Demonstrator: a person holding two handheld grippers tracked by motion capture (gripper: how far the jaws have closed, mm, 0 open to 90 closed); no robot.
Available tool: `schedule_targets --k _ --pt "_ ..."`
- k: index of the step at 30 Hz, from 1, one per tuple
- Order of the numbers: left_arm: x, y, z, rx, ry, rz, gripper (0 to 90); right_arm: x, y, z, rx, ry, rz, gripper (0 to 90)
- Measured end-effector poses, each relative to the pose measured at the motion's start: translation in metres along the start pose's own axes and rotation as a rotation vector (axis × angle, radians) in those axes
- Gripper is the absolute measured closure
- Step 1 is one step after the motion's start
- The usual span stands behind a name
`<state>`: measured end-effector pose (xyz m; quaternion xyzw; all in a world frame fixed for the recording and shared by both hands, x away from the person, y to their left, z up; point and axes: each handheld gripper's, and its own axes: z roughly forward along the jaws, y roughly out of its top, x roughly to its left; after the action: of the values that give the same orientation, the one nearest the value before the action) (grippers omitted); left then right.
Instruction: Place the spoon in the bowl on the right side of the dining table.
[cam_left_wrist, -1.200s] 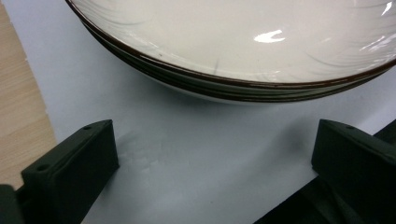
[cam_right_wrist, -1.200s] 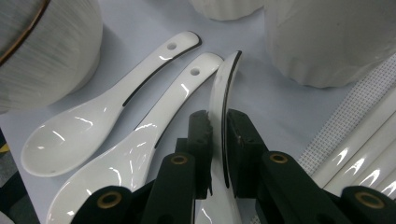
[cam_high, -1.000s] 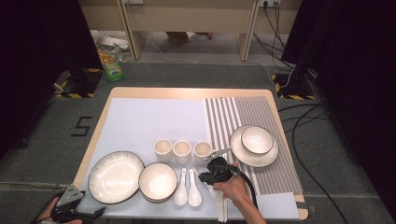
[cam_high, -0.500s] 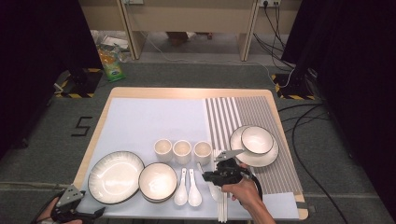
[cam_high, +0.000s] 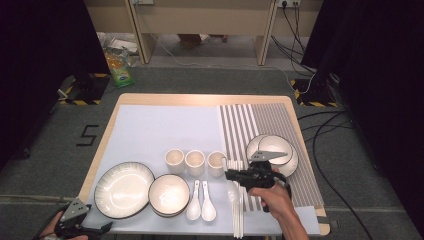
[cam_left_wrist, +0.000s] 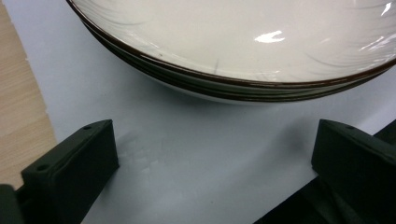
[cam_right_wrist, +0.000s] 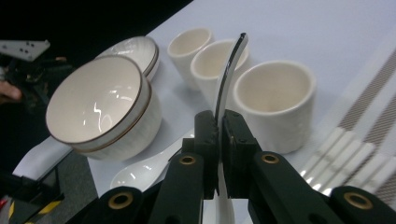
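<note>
On the floor left of the table a dark mark reads like a 5, and the green packet beyond the far left corner has print too small to read.

The left gripper sits off the near left corner of the table, jaws wide apart with nothing between them; in the left gripper view they frame bare pale mat just short of the rim of the plate. The plate lies near the left edge by the near corner. Beside it stands a stack of bowls, then two white spoons lying with handles toward the far edge. Behind these, three cups stand in a row. The far half of the mat is open room.

Right of the spoons, white chopsticks run toward the near edge. The right gripper hovers just above them, close to the rightmost cup, its jaws clamped on a thin white spoon held edge-on. Its long axis rises out of the jaws, curving toward the cups. Near the right edge, on the striped mat, a bowl sits on a saucer.
</note>
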<state>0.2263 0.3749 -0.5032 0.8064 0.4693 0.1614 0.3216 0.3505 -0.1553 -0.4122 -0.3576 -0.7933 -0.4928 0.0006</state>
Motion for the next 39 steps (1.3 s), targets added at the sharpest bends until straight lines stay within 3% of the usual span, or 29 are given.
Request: schedule_targets --k 5,10,15,16,19,20,23,31,39 --pt "0.000 0.000 0.000 0.007 0.001 0.003 0.0 -0.010 0.009 -0.018 -0.035 -0.041 0.009 85.5" --pt "0.000 0.000 0.000 0.003 0.002 0.001 0.0 -0.027 0.017 -0.043 -0.086 -0.093 0.049 85.5" --pt "0.000 0.001 0.000 0.009 -0.002 0.003 0.0 -0.039 0.019 -0.053 -0.112 -0.127 0.082 85.6" --pt "0.000 0.000 0.000 -0.001 0.000 0.000 0.0 -0.046 0.021 -0.060 -0.133 -0.138 0.110 85.5" --pt "0.000 0.000 0.000 0.002 0.001 0.001 0.0 -0.051 0.022 -0.064 -0.154 -0.147 0.122 85.6" --pt "0.000 0.001 0.000 0.012 0.000 0.003 0.0 -0.058 0.023 -0.070 -0.176 -0.172 0.134 85.5" --pt "0.000 0.000 0.000 0.002 0.002 0.001 0.0 -0.065 0.023 -0.075 -0.203 -0.170 0.147 85.5" --pt "0.000 0.001 0.000 0.010 0.004 0.003 0.0 -0.090 0.023 -0.104 -0.268 -0.230 0.202 85.5" --pt "0.000 0.001 -0.001 0.011 -0.003 0.002 0.0 -0.115 0.019 -0.111 -0.296 -0.273 0.259 85.5"
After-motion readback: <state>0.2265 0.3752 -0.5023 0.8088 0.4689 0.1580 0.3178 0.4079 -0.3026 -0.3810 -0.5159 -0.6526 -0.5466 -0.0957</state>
